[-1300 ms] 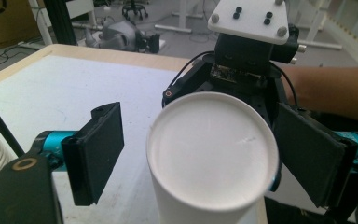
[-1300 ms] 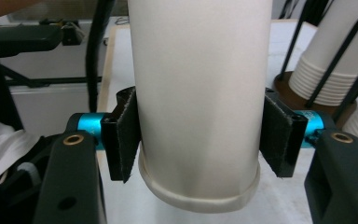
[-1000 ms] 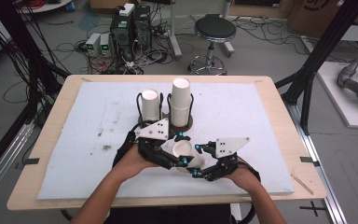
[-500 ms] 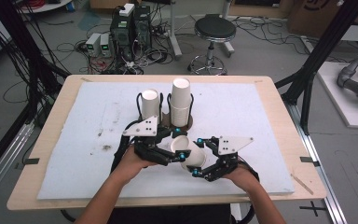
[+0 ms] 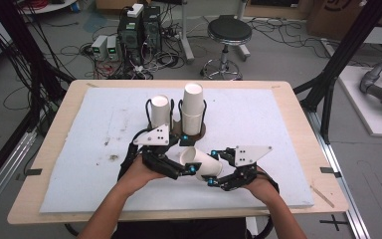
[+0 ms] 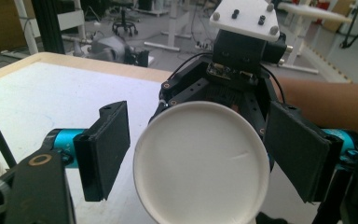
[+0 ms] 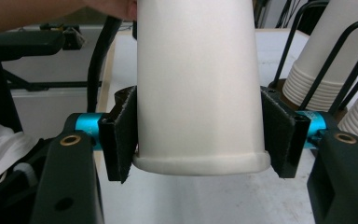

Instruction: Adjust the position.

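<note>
Looks like a hand-over of one paper cup (image 5: 202, 165) from the left tool (image 5: 183, 169) to the right tool (image 5: 213, 180), caught at the point of release. Holding that cup on its side in the lower middle of the high view, just above the white tabletop (image 5: 278, 124) and below the two cup stacks (image 5: 193, 107) in their wire holder at the centre. Clamped on the cup with the right tool, whose jaws have just been closing: in the right gripper view, black pads pressed against both walls beside the rolled rim. Spread apart on the left, having just been opening: in the left gripper view, both pads standing clear on either side of the cup's round end face, touching nothing. Next, probably: draw the left tool straight back, toward the left of the frame, without brushing the cup's end. Then turn the right wrist to bring the cup upright and lower it onto bare tabletop, well apart from the stacks. Worth keeping a light squeeze only, so as not to crush thin paper walls.
</note>
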{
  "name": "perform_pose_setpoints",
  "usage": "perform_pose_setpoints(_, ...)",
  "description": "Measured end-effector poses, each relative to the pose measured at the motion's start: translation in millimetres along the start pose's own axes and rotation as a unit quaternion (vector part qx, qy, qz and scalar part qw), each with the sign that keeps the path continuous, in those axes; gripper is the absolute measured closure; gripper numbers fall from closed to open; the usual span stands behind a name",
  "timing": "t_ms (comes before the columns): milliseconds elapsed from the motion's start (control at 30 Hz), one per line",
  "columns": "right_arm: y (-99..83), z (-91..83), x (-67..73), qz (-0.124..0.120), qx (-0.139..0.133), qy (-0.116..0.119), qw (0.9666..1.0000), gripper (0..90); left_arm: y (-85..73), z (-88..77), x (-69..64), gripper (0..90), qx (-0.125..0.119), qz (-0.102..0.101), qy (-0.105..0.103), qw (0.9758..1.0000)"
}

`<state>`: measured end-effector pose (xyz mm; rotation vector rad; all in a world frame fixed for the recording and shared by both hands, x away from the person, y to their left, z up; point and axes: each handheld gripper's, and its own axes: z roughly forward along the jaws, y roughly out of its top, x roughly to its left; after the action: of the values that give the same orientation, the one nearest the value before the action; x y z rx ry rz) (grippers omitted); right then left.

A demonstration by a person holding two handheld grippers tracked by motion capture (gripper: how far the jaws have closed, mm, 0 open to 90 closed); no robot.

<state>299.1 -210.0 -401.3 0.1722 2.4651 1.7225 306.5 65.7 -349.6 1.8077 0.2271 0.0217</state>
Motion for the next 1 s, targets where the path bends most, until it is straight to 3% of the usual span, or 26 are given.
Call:
perform_pose_setpoints(133,0.2,2.1,1.2,0.0,0.01,0.013,0.9999,36.7,0.4,3.0,0.8,23.8,0.024,0.01,-0.012,0.9996)
perform_pose_setpoints(233,0.0,3.4,2.1,-0.001,0.012,0.024,0.9996,36.7,-0.6,3.4,2.4,30.8,0.038,0.022,-0.03,0.9986)
perform_pose_setpoints(300,-0.1,3.5,2.3,0.0,0.014,0.026,0.9996,36.8,-1.8,3.8,1.9,35.8,0.038,0.023,-0.039,0.9983)
perform_pose_setpoints(400,-0.5,2.5,1.9,0.001,0.015,0.03,0.9995,36.7,-4.4,3.0,3.7,36.2,0.043,0.017,-0.042,0.998)
perform_pose_setpoints(500,-0.1,1.5,1.3,0.011,0.004,0.029,0.9995,30.4,-8.5,0.8,5.7,36.3,0.029,0.009,-0.044,0.9986)
perform_pose_setpoints(600,0.4,2.1,1.1,0.027,-0.014,0.007,0.9995,19.8,-12.3,-1.7,8.5,36.4,0.002,-0.003,-0.039,0.9992)
perform_pose_setpoints(733,-0.2,1.9,0.9,0.038,-0.023,0.002,0.999,19.8,-14.6,-6.1,10.7,36.4,-0.03,-0.012,-0.04,0.9987)
perform_pose_setpoints(933,-0.5,3.3,1.2,0.038,-0.026,0.007,0.9989,19.9,-16.1,-6.2,9.7,36.5,-0.044,-0.013,-0.047,0.9978)
perform_pose_setpoints(1000,0.2,1.7,1.3,0.032,-0.032,0.012,0.9989,24.1,-17.4,-6.5,10.1,36.5,-0.044,-0.015,-0.049,0.9977)
